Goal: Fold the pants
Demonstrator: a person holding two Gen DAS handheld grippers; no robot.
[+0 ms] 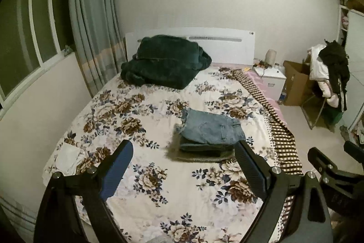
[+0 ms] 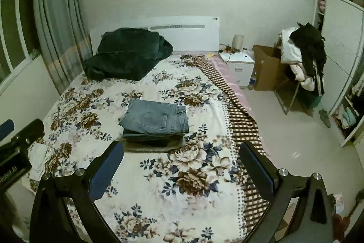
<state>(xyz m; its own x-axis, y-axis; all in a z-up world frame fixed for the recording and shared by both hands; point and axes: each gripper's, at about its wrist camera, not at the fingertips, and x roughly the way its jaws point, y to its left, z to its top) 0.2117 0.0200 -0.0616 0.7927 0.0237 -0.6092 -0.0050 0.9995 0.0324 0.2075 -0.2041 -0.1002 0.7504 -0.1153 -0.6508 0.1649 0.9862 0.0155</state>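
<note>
Presently I note both my left gripper (image 1: 184,152) and right gripper (image 2: 182,149) spread wide, holding nothing. Folded jeans (image 1: 211,129) lie ahead on the bed (image 1: 159,197), clear of the fingers, nearer the left gripper's right finger.

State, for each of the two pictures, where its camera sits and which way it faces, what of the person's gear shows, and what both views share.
Left wrist view: sits on the left claw, above the bed's foot, facing the headboard; its open fingers frame the bottom, the right claw shows at right.
Right wrist view: sits on the right claw, facing likewise; open fingers below, the left claw at left.
Shared: folded jeans atop a pile, floral bedspread, dark blanket, nightstand.
</note>
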